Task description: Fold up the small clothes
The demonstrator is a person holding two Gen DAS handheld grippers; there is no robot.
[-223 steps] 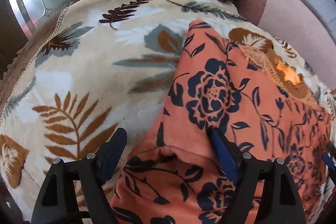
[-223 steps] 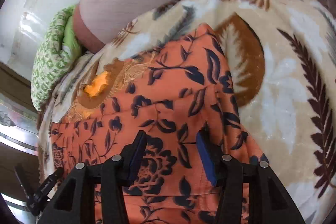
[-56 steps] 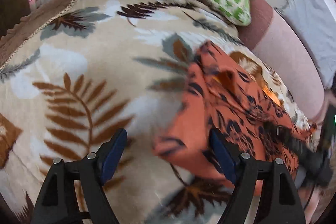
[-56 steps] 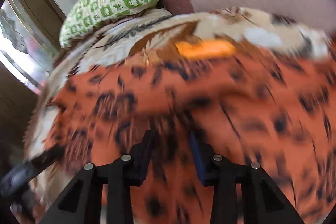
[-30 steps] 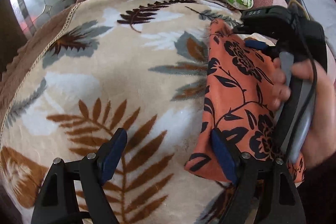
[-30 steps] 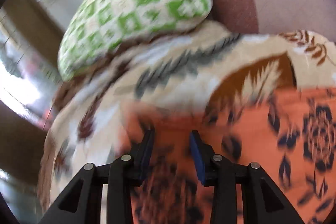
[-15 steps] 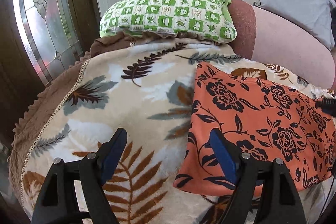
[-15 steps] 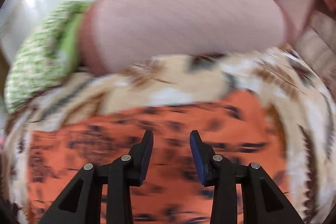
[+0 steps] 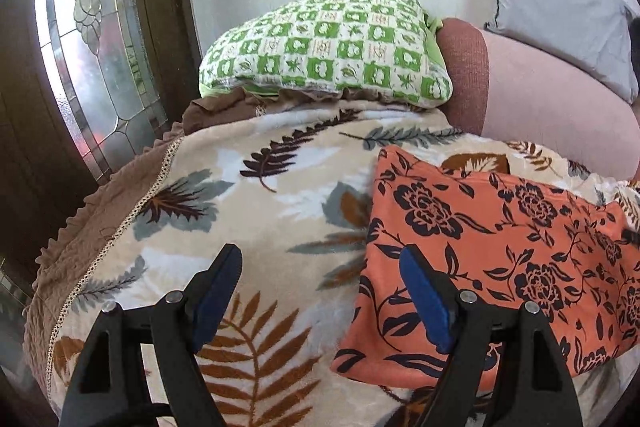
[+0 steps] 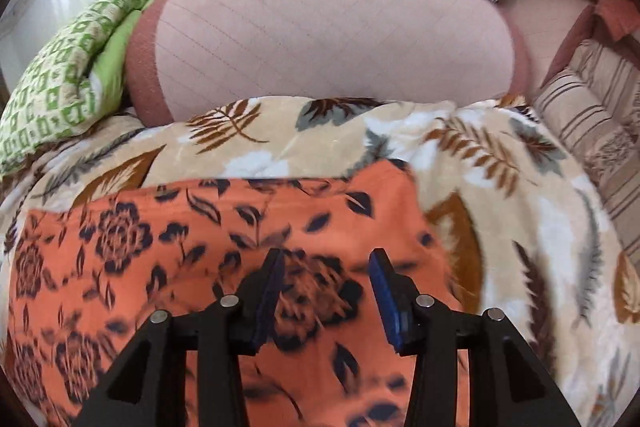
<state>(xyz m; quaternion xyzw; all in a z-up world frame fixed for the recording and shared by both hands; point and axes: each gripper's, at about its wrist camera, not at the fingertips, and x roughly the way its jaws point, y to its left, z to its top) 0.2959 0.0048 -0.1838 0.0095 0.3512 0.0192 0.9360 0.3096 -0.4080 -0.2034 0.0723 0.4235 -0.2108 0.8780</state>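
Two tools hang open over one folded orange floral garment (image 9: pixel 492 247) on a leaf-print blanket (image 9: pixel 248 211).

In the left wrist view, the left tool (image 9: pixel 320 287) has its blue-padded jaws wide apart and grips nothing; the garment lies flat as a rectangle at 3 to 4 o'clock, its near left edge just behind the right-hand finger. In the right wrist view, the right tool (image 10: pixel 326 287) is parted too, empty, above the cloth, which fills 6 to 9 o'clock. A green checked pillow (image 9: pixel 328 47) sits at 12 o'clock beyond the blanket, beside a pink bolster (image 10: pixel 332 39).
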